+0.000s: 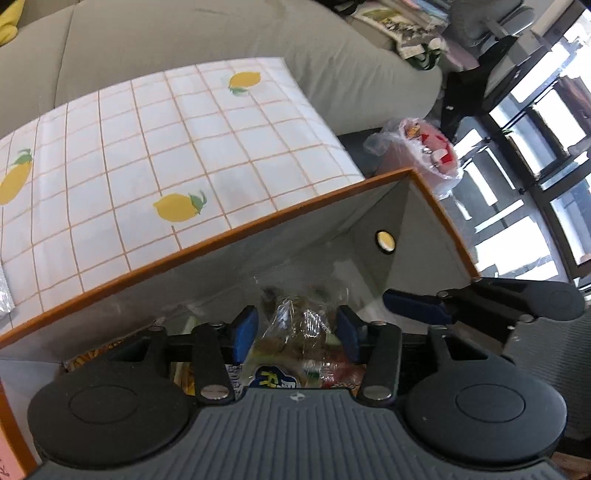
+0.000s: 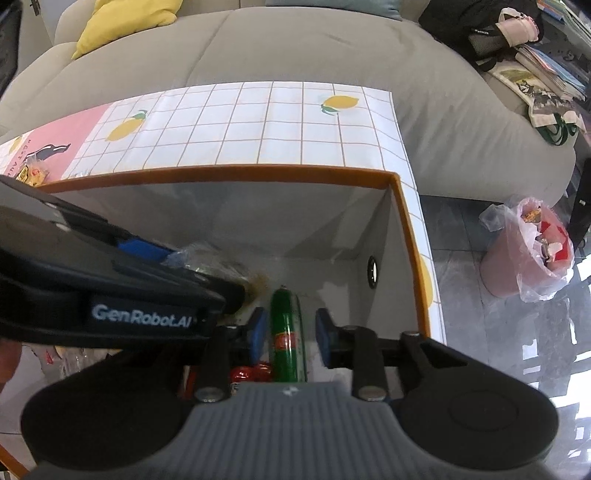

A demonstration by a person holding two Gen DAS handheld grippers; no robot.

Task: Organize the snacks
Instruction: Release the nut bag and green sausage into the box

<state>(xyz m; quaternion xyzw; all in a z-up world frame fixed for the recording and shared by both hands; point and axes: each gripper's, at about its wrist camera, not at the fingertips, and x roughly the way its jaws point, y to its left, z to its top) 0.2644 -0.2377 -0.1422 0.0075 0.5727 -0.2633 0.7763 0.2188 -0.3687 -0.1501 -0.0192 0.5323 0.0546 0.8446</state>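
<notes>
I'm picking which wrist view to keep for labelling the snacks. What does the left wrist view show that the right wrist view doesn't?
Only the left wrist view: a clear-wrapped snack pack between the left claw pads. Only the right wrist view: a green tube snack between the right claw pads, a red wrapper, the yellow cushion. Both: the orange-rimmed box, the lemon tablecloth, the sofa, the pink bin.

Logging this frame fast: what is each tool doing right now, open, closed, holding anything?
Left tool: open around a clear snack bag, whether gripped cannot be told.
Right tool: open, green tube between its fingers, untouched.
</notes>
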